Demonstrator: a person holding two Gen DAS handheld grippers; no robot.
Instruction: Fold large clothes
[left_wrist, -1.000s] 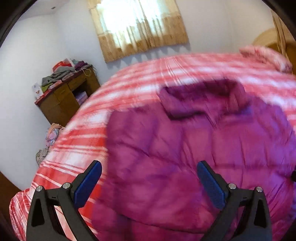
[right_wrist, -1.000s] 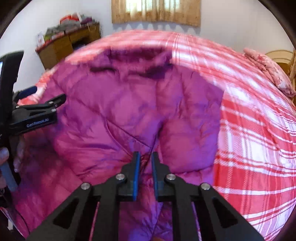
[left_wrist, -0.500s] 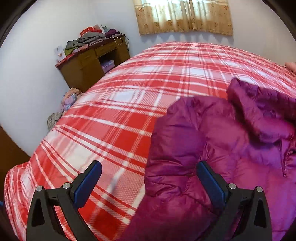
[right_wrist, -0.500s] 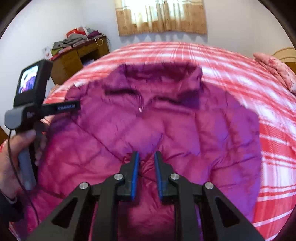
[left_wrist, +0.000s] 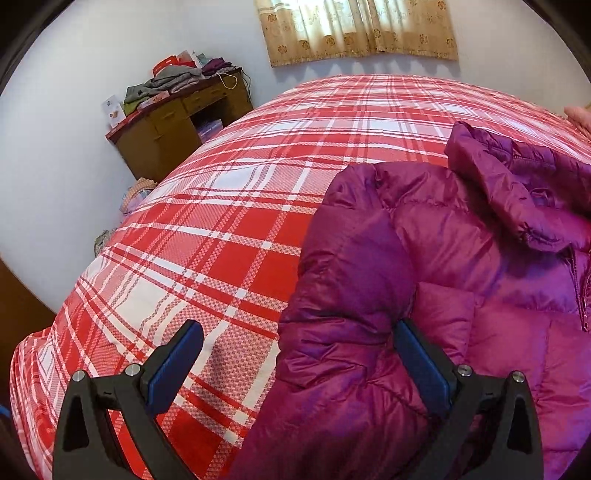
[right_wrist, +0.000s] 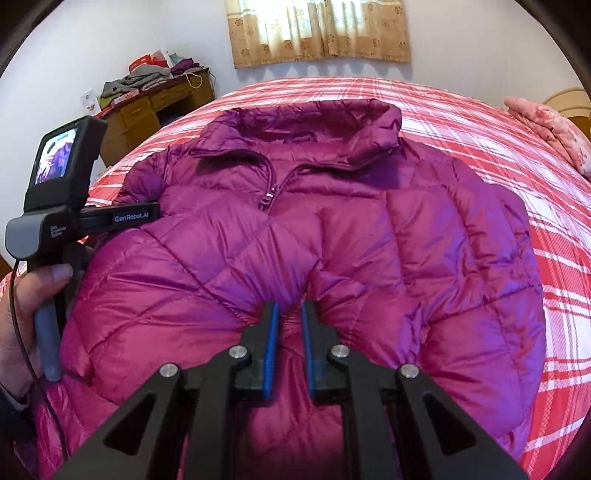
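A purple puffer jacket (right_wrist: 332, 229) lies front-up on a red plaid bed (right_wrist: 554, 206), collar toward the far wall, zipper closed. My right gripper (right_wrist: 289, 321) is shut on a pinch of the jacket's front fabric near its lower middle. My left gripper (left_wrist: 295, 350) is open, its jaws straddling the jacket's left sleeve edge (left_wrist: 343, 295); the left pad is over bare bedspread (left_wrist: 207, 258). The left gripper also shows in the right wrist view (right_wrist: 122, 218) at the jacket's left shoulder.
A wooden desk (left_wrist: 177, 129) piled with clothes stands by the far-left wall under a curtained window (left_wrist: 354, 29). A pink pillow (right_wrist: 546, 125) lies at the bed's far right. Bags (left_wrist: 133, 195) sit on the floor beside the bed.
My left gripper swung left from over the jacket's middle to its left sleeve edge. My right gripper stayed shut on the fabric; the jacket front now lies flatter and more spread.
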